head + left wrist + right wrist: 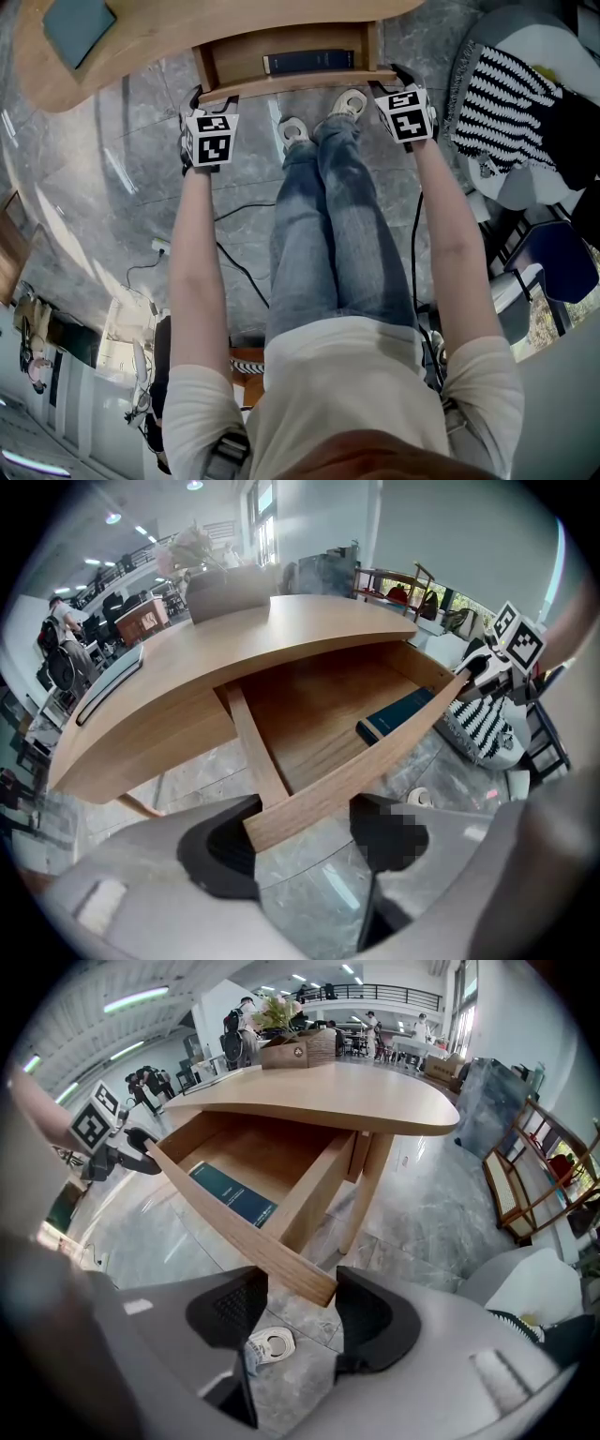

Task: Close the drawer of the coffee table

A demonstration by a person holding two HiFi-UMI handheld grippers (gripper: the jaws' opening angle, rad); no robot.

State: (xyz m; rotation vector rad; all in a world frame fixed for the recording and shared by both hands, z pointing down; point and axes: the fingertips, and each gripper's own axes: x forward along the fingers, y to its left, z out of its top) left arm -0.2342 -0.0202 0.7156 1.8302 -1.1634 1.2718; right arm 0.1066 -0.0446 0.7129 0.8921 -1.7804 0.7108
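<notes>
The light wooden coffee table (178,33) has its drawer pulled out toward me, with a dark blue book (309,61) lying inside. The drawer front (300,86) runs between my two grippers. My left gripper (305,841) sits at the front's left end (281,817), both pads against the wood. My right gripper (302,1312) is closed over the right end (300,1279) the same way. In the head view, the left gripper (202,97) and right gripper (394,80) stand at the two corners, pointing steeply down.
My legs and white shoes (323,117) stand just below the drawer front. A black-and-white striped cushion (511,94) lies on a seat to the right. A teal book (80,28) and a flower box (295,1044) rest on the tabletop. Cables cross the marble floor (234,262).
</notes>
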